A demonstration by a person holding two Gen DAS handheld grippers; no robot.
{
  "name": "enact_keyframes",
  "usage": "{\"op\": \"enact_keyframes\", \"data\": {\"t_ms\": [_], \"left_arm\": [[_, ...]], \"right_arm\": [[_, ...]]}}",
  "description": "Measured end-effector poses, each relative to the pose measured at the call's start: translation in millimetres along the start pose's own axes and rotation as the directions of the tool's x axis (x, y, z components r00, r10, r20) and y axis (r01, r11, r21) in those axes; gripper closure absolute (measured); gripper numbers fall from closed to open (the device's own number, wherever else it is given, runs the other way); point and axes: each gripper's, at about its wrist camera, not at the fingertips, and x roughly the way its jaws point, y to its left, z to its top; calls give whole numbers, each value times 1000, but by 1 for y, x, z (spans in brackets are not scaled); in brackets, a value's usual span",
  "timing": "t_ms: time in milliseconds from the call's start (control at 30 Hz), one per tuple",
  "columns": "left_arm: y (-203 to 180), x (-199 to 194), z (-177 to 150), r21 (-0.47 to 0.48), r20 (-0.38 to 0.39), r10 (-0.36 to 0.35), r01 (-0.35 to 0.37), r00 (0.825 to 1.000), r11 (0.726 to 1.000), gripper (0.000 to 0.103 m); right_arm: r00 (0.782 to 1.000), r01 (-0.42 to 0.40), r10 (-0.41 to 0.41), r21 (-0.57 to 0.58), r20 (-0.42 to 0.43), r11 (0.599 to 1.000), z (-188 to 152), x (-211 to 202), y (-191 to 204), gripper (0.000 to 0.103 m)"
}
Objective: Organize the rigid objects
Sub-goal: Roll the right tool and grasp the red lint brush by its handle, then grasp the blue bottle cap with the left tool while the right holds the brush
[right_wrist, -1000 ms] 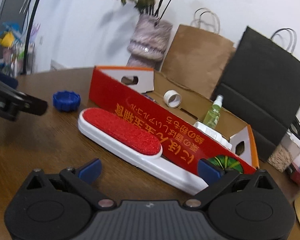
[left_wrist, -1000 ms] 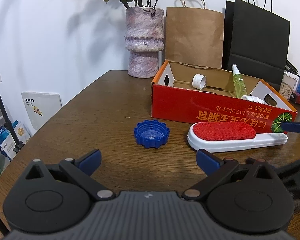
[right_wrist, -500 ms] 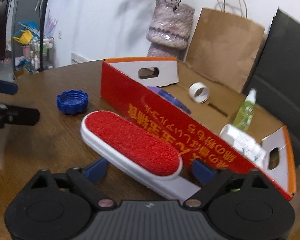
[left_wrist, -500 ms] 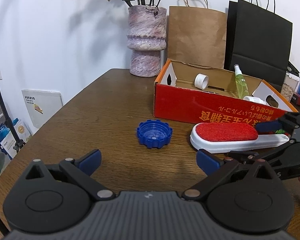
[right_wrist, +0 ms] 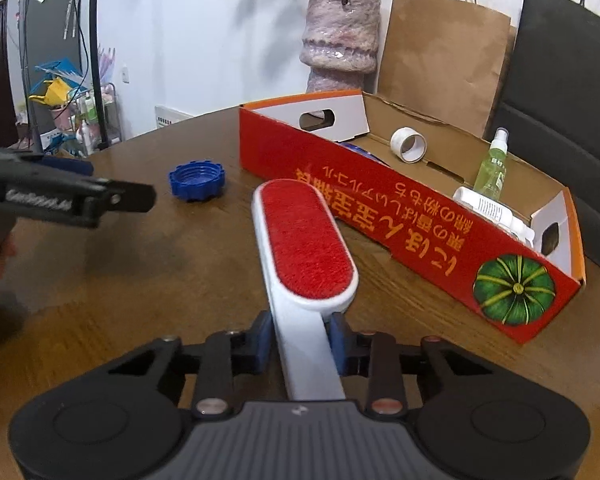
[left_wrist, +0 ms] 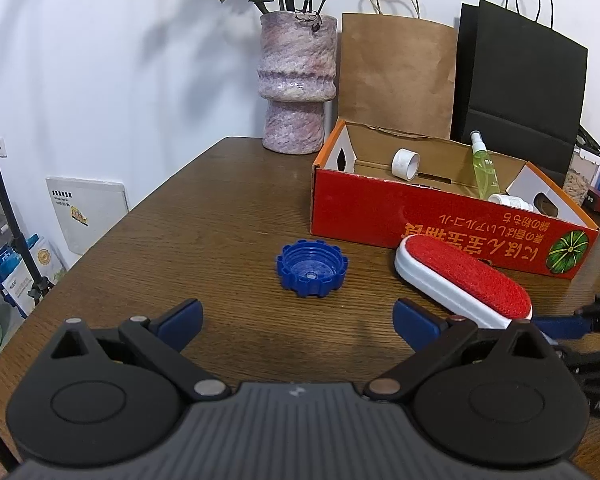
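While lint brush point(right_wrist: 306, 240) lies on table point(right_wrist: 148, 280), red pad up, head just beside red cardboard box point(right_wrist: 380, 204), right claw point(right_wrist: 300, 344) clamps white handle between blue pads. Blue screw cap point(left_wrist: 312, 268) sits open side up on table, left of brush, apart from box. Left claw point(left_wrist: 296, 320) wide open, holding nothing, aimed at cap. Inside box: tape roll point(left_wrist: 405, 164), green spray bottle point(left_wrist: 485, 168), white bottle point(right_wrist: 494, 212). Behind box: vase point(left_wrist: 296, 84), brown paper bag point(left_wrist: 396, 76), black bag point(left_wrist: 516, 92).
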Motion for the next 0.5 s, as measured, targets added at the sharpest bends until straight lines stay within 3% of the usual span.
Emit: {"op": "enact_keyframes", "data": {"t_ms": [100,267,500], "left_arm": [[0,0,0,0,-2,1,-1,1000,1000,0],[1,1,0,-5,-5,-2,2,1000,1000,0],[1,4,0,4,-15,-7,7,1000,1000,0]], "right_arm": [[1000,-12,11,46,13,999,-1,1,4,73],[999,21,-27,143,40,990,6,16,6,58],[993,54,-70,165,93,985,0,16,13,63]]}}
